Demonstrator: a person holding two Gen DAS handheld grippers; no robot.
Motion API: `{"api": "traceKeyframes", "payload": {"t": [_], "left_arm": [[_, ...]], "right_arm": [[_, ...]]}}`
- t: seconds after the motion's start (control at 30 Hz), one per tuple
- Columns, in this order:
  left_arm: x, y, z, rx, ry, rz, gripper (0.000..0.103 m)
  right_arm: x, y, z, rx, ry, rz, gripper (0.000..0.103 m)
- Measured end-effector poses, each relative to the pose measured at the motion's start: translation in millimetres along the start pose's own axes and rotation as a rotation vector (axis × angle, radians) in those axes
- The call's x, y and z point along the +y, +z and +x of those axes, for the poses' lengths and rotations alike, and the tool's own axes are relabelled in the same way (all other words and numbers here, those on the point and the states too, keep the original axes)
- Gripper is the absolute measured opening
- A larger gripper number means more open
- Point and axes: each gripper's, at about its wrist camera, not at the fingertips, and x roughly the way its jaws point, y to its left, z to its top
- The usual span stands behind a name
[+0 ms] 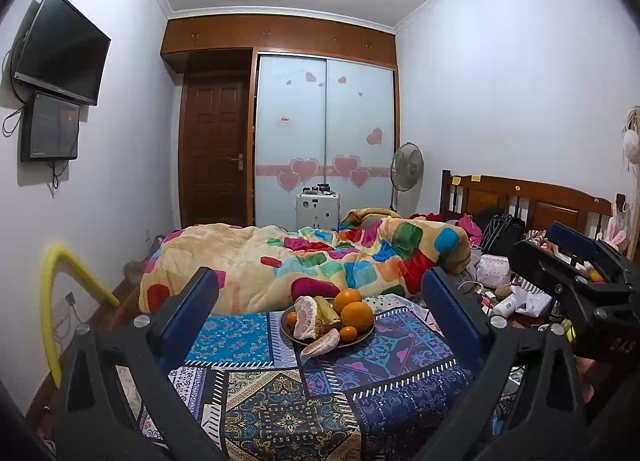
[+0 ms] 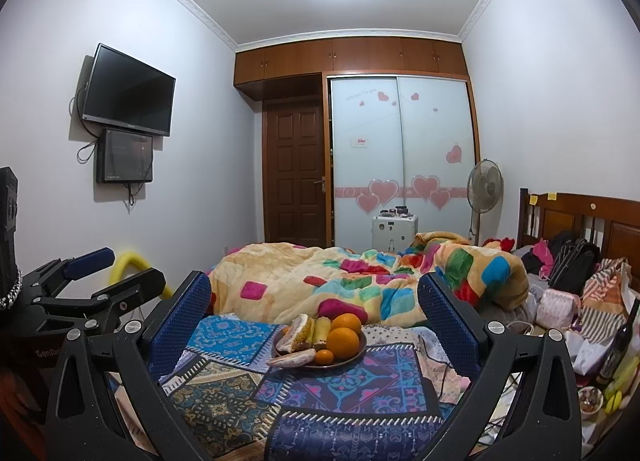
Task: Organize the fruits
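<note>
A brown plate (image 1: 289, 335) of fruit sits on a patterned cloth (image 1: 260, 393) on the bed. It holds two big oranges (image 1: 357, 316), small tangerines (image 1: 347, 333), peeled pomelo pieces (image 1: 306, 315) and a banana. One pomelo wedge (image 1: 321, 343) hangs over the plate's front rim. My left gripper (image 1: 320, 307) is open and empty, well back from the plate. My right gripper (image 2: 314, 309) is open and empty, also short of the plate (image 2: 358, 355); it also shows at the right of the left wrist view (image 1: 576, 261). The left gripper shows at the left of the right wrist view (image 2: 108, 273).
A crumpled colourful quilt (image 1: 320, 257) lies just behind the plate. Bags, clothes and clutter (image 2: 572, 293) fill the bed's right side by the wooden headboard (image 2: 592, 217). A dark bottle (image 2: 618, 345) and a bowl (image 2: 590, 401) stand at far right. A yellow foam tube (image 1: 52, 301) is at left.
</note>
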Motion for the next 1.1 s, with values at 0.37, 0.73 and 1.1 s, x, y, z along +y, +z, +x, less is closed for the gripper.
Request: {"api": "traceKeyframes", "payload": {"t": [0.37, 0.73, 1.1], "left_arm": [[-0.1, 0.7, 1.4, 0.008, -0.010, -0.004, 0.103], [2.9, -0.5, 3.1, 0.017, -0.017, -0.010, 0.103], [8.9, -3.4, 7.6, 0.030, -0.013, -0.030, 0.103]], "right_arm": [[2.4, 1.8, -1.1, 0.005, -0.003, 0.011, 0.103], [2.1, 2.9, 1.7, 0.010, -0.003, 0.015, 0.103], [3.2, -0.9, 7.4, 0.020, 0.004, 0.017, 0.103]]}}
